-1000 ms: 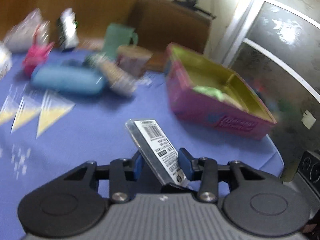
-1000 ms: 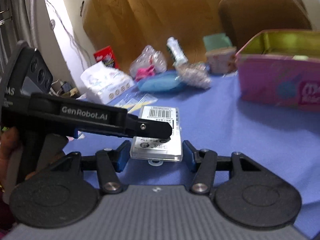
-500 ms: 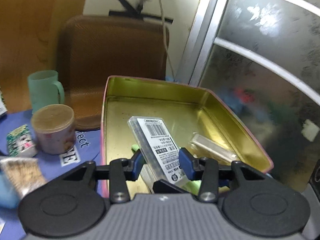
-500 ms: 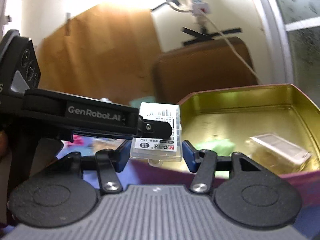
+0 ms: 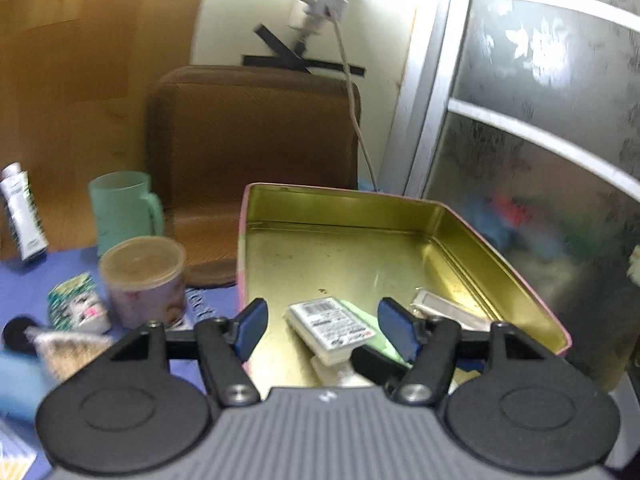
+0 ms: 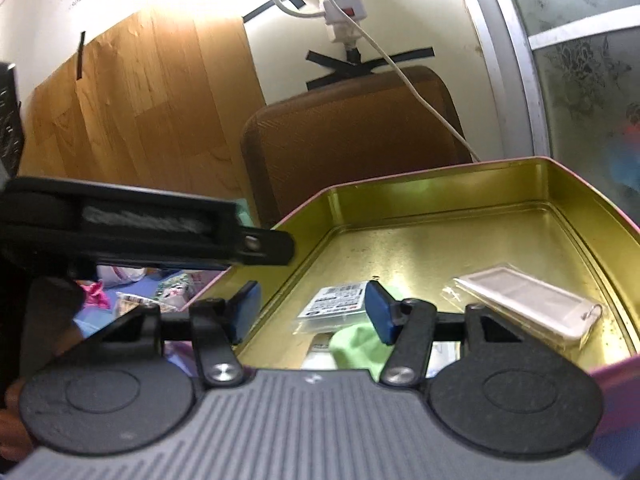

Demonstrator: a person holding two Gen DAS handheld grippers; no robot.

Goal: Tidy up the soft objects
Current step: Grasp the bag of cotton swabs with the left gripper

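A pink tin with a gold inside (image 5: 360,216) stands on the blue cloth. In it a white barcode packet (image 5: 330,326) lies partly on a green soft piece (image 5: 374,340), beside a clear flat case (image 5: 444,308). My left gripper (image 5: 323,330) hovers over the tin's near end, its jaws opening, with the packet loose below and apart from the pads. My right gripper (image 6: 312,316) stands open at the tin's (image 6: 440,184) near rim, nothing between its pads. Beyond it lie the packet (image 6: 332,306), the green piece (image 6: 356,344) and the case (image 6: 524,300). A finger of the left gripper (image 6: 264,246) crosses the right wrist view.
Left of the tin stand a lidded cup (image 5: 142,280), a mint mug (image 5: 120,208), a tube (image 5: 22,212) and small packets (image 5: 76,306) on the cloth. A brown chair back (image 5: 256,140) rises behind. A frosted glass door (image 5: 540,160) is on the right.
The left gripper carried the barcode packet from over the cloth to the tin, then its jaws parted and the packet dropped flat inside. The right gripper swung round to the tin.
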